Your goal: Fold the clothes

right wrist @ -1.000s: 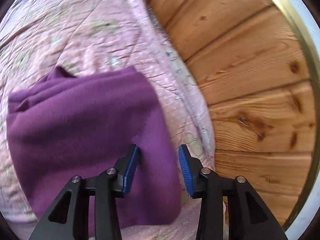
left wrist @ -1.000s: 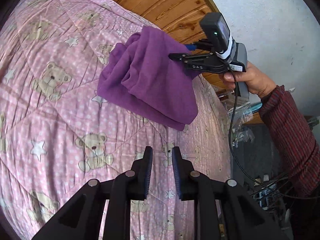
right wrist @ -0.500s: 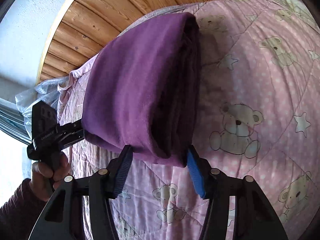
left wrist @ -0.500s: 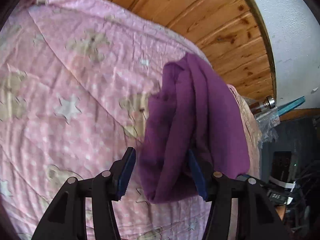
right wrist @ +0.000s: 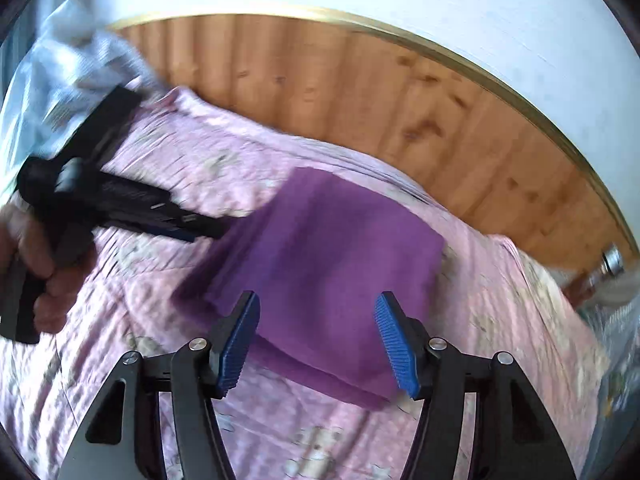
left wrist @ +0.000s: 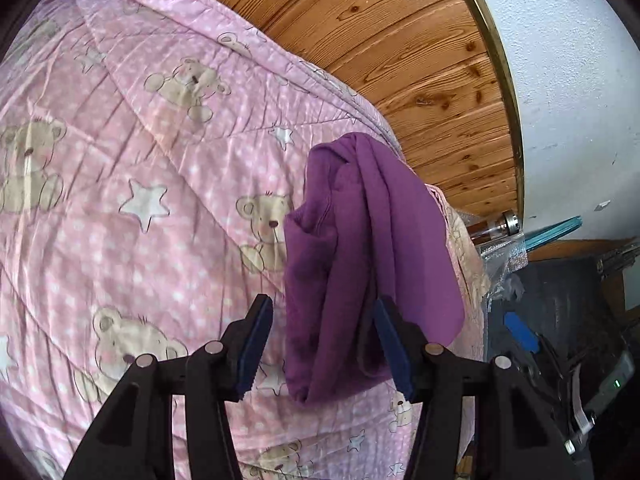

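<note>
folded purple garment (right wrist: 320,256) on pink quilt (left wrist: 140,200), both grippers agape

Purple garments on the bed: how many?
1. A folded purple garment lies on the pink teddy-bear quilt, near the wooden headboard, in front of both open grippers. Others may lie outside view.

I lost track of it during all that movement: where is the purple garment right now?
The folded purple garment lies on the pink teddy-bear quilt, near the wooden headboard; both wrist views show it just ahead of the open left gripper and right gripper.
</note>
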Tool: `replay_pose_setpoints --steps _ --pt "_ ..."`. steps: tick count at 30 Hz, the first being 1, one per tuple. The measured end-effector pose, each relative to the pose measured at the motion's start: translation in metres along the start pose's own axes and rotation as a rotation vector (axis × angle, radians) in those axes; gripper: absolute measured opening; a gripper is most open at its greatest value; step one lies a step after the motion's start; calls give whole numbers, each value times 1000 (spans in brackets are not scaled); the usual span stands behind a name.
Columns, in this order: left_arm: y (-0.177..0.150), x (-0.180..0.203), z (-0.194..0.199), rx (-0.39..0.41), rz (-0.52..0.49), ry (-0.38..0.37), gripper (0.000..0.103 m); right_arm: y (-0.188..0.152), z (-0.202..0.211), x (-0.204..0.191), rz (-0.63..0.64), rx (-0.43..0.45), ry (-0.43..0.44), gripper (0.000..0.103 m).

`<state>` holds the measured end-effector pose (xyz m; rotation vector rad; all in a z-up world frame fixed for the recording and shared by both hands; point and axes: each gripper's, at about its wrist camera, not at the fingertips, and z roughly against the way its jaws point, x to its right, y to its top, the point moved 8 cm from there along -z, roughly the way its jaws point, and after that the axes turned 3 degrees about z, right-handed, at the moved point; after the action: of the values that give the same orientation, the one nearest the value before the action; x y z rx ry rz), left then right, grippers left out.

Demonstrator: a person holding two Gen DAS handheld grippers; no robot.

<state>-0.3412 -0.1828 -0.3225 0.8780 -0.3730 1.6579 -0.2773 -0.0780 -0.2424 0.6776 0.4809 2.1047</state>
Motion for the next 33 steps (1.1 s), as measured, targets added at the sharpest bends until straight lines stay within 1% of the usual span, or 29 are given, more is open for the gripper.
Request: replay_pose_setpoints --steps 2,3,4,5,6,8,11,12,14,15,16,17,18,19,20,21,22,23,24,25,26,27,28,29,30,31,32,33 --pt "9 0 -13 -30 -26 28 55 4 -27 -40 150 -21 -35 62" --pt "13 0 -19 -44 -33 43 55 2 -42 -50 193 -41 -57 60" --pt "17 0 -25 -55 -40 54 55 -3 -56 -57 227 -74 -81 42" --pt "20 -1 -28 -64 -47 59 55 -9 -68 -60 254 -116 -112 20" --pt "23 -2 -32 -73 -53 65 55 -14 -73 -64 261 -140 -108 20" --pt "31 -2 -35 -77 -65 69 55 -22 -67 -74 286 -145 -88 18" --pt "45 -2 -27 -50 -61 48 55 -35 -61 -84 343 -135 -101 18" --pt "53 -1 -20 -18 -55 37 55 -36 -60 -84 348 -130 -102 18" --pt "72 7 0 82 -58 19 55 -34 -60 -81 337 -127 -89 18" --pt "83 18 10 140 -71 -6 55 -34 -60 -81 331 -126 -83 18" --pt "92 30 15 171 -88 -44 55 -34 -59 -81 334 -122 -83 19" --pt "98 45 14 169 -113 -80 55 -34 -57 -81 339 -115 -86 19" --pt "101 60 5 137 -150 -110 55 -35 -55 -81 338 -104 -89 19" --pt "99 72 -7 89 -198 -125 55 -36 -53 -80 329 -88 -89 21" --pt "95 79 -25 34 -249 -114 55 -36 -49 -76 309 -73 -81 27" --pt "89 77 -45 -25 -289 -65 55 -34 -42 -70 263 -67 -53 33" --pt "83 64 -66 -80 -305 19 56 -32 -33 -62 205 -59 -23 39" --pt "79 49 -81 -115 -292 76 57 -29 -20 -46 99 -39 8 40" --pt "79 40 -84 -112 -261 55 59 -25 -5 -26 -13 -10 17 41" --pt "80 38 -80 -96 -239 23 60 -24 9 -3 -119 22 17 45" --pt "80 37 -75 -91 -229 19 60 -27 19 20 -222 42 20 46" --pt "79 39 -69 -80 -230 20 60 -33 20 41 -315 41 28 46" --pt "76 40 -63 -67 -236 23 60 -43 15 60 -394 19 43 46" --pt "73 40 -58 -57 -246 29 60 -58 1 75 -457 -25 64 44" --pt "69 40 -52 -46 -256 35 60 -77 -17 85 -516 -85 83 44" --pt "66 37 -48 -41 -257 47 60 -96 -35 95 -581 -142 118 46" --pt "63 31 -46 -41 -246 69 60 -110 -46 100 -677 -175 213 47" --pt "60 24 -45 -42 -235 91 61 -113 -42 108 -770 -160 270 47"
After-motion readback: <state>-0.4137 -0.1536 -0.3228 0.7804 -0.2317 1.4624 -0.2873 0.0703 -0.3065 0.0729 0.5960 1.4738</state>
